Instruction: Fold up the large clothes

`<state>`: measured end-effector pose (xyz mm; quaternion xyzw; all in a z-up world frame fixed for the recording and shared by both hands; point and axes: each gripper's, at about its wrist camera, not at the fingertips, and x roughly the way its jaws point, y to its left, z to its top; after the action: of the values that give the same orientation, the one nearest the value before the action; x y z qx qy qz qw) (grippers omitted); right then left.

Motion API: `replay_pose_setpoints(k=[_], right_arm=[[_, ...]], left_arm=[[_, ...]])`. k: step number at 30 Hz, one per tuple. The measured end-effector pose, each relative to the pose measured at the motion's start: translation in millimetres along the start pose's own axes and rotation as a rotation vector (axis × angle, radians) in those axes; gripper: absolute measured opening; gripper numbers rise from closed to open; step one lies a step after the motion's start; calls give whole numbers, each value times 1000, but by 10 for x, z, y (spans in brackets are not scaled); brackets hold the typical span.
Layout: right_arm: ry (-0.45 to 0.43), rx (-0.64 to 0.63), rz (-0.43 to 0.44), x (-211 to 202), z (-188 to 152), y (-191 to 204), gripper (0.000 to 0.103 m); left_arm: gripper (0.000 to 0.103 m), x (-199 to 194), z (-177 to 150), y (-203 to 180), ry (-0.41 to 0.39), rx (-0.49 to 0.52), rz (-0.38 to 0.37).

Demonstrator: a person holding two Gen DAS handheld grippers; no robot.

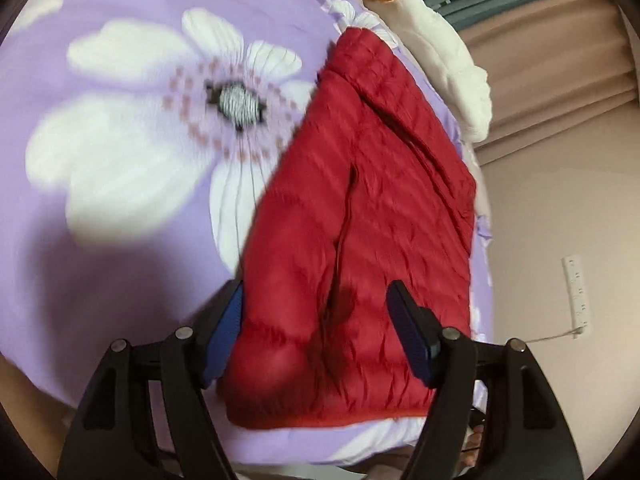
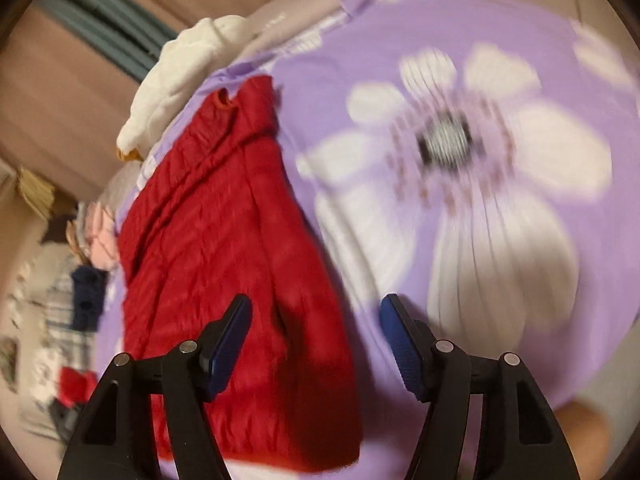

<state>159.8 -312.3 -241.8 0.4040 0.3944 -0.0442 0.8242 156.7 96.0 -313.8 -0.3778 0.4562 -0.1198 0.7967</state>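
A red quilted jacket [image 1: 360, 240] lies folded into a narrow stack on a purple bedsheet with large white flowers [image 1: 120, 120]. My left gripper [image 1: 316, 320] is open and empty, hovering over the jacket's near end. In the right wrist view the jacket [image 2: 224, 240] lies to the left. My right gripper [image 2: 316, 320] is open and empty above the jacket's near right edge, its left finger over the jacket and its right finger over the sheet [image 2: 480, 160].
A white padded garment [image 1: 448, 68] lies at the bed's far edge, also in the right wrist view [image 2: 176, 80]. More clothes are piled beside the bed [image 2: 72, 280]. A beige wall with a power strip [image 1: 576, 296] is at right.
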Motion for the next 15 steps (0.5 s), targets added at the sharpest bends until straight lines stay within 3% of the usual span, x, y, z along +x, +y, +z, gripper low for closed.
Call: replay_pose_setpoints(k=[6, 10, 13, 15], right_arm=[[14, -28, 37, -28, -167, 134, 66], [73, -3, 108, 63, -279, 126, 66], [32, -20, 102, 105, -320, 174, 66], [20, -51, 89, 122, -320, 234, 49]], left_arm=[[72, -42, -151, -2, 1, 7, -28], [73, -154, -179, 179, 5, -69, -107], [64, -113, -169, 171, 17, -73, -122], [41, -28, -173, 97, 50, -34, -125]])
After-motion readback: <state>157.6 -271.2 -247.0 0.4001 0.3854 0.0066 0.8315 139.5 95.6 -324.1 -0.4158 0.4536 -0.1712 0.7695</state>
